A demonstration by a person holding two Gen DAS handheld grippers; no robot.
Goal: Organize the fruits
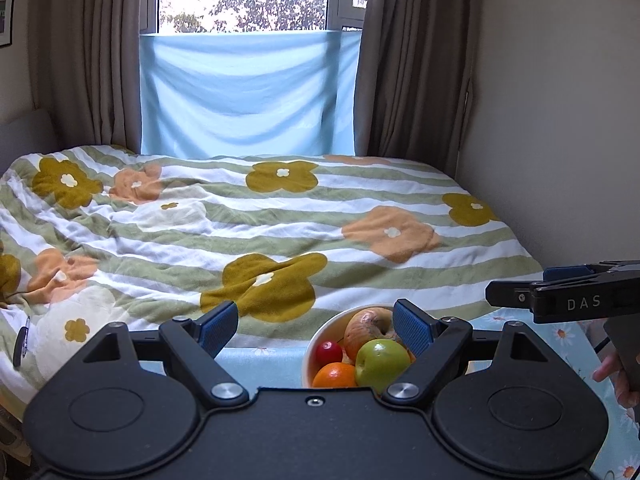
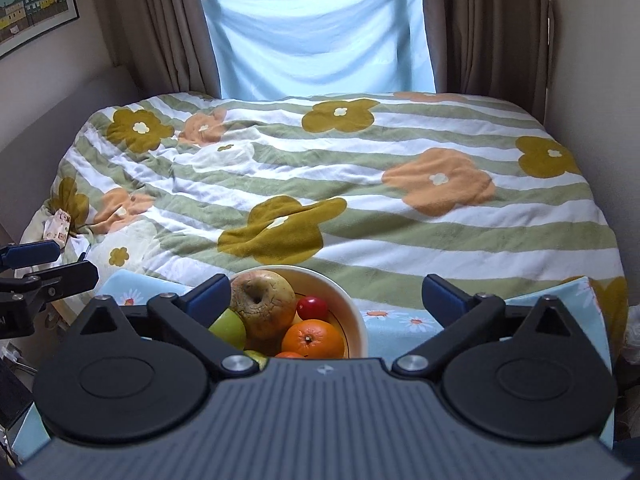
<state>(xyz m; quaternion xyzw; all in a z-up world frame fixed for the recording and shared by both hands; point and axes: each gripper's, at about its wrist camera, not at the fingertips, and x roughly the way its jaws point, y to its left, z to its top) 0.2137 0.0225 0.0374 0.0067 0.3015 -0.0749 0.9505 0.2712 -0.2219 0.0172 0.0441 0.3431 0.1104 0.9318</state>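
Right claw (image 2: 326,296) spread wide, white bowl (image 2: 356,320) holding orange (image 2: 313,338), floral bedspread (image 2: 400,216)

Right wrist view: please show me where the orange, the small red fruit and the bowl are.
orange (image 2: 313,338), right wrist view, middle of its peel near the stem.
small red fruit (image 2: 312,307), right wrist view, its shiny top.
bowl (image 2: 352,312), right wrist view, right side of the rim.

A: What do the grabbers look like?
B: The left gripper (image 1: 316,326) is black with blue bumpy pads and shiny round screws. The right gripper (image 2: 326,294) looks the same, and its side has white letters, "DAS".
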